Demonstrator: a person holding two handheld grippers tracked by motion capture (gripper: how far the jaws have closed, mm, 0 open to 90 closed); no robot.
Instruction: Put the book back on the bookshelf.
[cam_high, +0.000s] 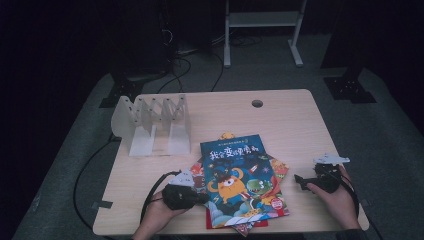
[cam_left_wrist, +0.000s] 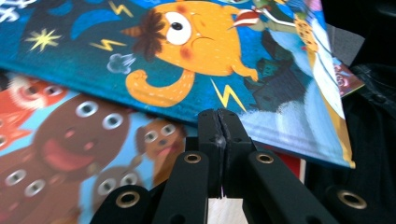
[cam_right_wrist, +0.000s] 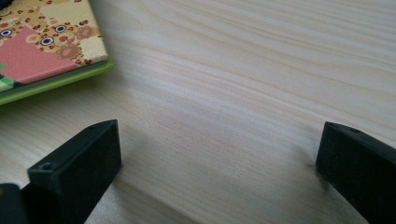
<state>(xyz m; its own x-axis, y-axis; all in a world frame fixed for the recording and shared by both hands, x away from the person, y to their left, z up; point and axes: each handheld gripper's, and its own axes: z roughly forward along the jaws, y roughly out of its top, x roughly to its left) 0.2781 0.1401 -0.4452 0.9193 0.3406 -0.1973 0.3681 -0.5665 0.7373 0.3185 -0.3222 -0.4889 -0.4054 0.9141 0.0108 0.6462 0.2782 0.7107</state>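
From the high view, a stack of picture books is seen near the front edge of the tabletop (cam_high: 300, 115), the blue book (cam_high: 240, 177) lying uppermost. A white book rack (cam_high: 152, 125) stands toward the far left corner, well apart from the stack. The left tool (cam_high: 202, 198) is placed at the stack's left side, the right tool (cam_high: 299, 180) just off its right side.

In the left gripper view, the jaws are seen pressed fully together with nothing between them, their tips set against the lower edge of the blue book (cam_left_wrist: 187, 56) — above the brown-animal book (cam_left_wrist: 70, 140) beneath. The step in hand is judged to be prying up that top cover's edge; opening and a grip on the lifted edge would be called for next.

In the right gripper view, the jaws are spread wide and empty over bare wood — a green-edged book (cam_right_wrist: 46, 46) lies beyond them.
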